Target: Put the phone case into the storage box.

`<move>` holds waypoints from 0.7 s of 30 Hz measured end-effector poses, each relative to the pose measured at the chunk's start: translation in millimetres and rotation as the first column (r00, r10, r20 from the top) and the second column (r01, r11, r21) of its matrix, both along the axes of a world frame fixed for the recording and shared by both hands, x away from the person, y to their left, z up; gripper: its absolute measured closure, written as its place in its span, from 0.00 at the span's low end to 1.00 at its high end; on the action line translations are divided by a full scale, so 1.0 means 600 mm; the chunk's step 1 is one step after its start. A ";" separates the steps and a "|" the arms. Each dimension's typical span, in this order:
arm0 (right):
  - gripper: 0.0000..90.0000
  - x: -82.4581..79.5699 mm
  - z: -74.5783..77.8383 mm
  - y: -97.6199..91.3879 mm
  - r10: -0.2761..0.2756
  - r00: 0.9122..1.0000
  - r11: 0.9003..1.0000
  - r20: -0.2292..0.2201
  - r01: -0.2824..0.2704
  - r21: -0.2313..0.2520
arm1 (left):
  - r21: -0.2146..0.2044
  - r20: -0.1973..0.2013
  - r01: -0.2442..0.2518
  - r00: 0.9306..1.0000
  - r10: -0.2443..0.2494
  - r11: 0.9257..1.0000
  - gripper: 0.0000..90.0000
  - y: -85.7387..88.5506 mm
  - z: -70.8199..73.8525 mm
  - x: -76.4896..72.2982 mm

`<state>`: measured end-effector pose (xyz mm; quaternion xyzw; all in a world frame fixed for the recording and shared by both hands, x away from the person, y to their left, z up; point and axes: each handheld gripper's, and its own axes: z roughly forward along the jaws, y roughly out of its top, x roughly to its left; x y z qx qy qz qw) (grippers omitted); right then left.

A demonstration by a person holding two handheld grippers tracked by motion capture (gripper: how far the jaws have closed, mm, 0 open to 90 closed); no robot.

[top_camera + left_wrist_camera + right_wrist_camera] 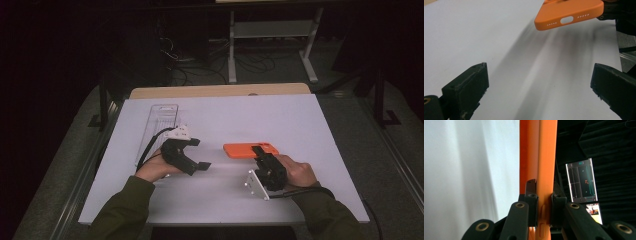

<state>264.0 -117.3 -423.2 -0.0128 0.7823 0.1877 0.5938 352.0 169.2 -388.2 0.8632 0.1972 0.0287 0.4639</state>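
Right gripper [261,151] jaws clamp the orange phone case [247,150] mid-surface; left gripper [197,154] jaws gape empty nearby.

A dark lab – white table [300,120], loose floor cables [200,65], metal bench frame [272,30]

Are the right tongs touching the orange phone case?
Touching. The right gripper view shows the right tongs clamped on the orange phone case from both sides.
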 end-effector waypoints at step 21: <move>0.87 0.007 0.007 0.000 -0.001 0.998 0.998 -0.059 0.005 0.067 | -0.010 -0.013 -0.012 1.000 0.012 1.000 0.02 0.003 0.001 0.000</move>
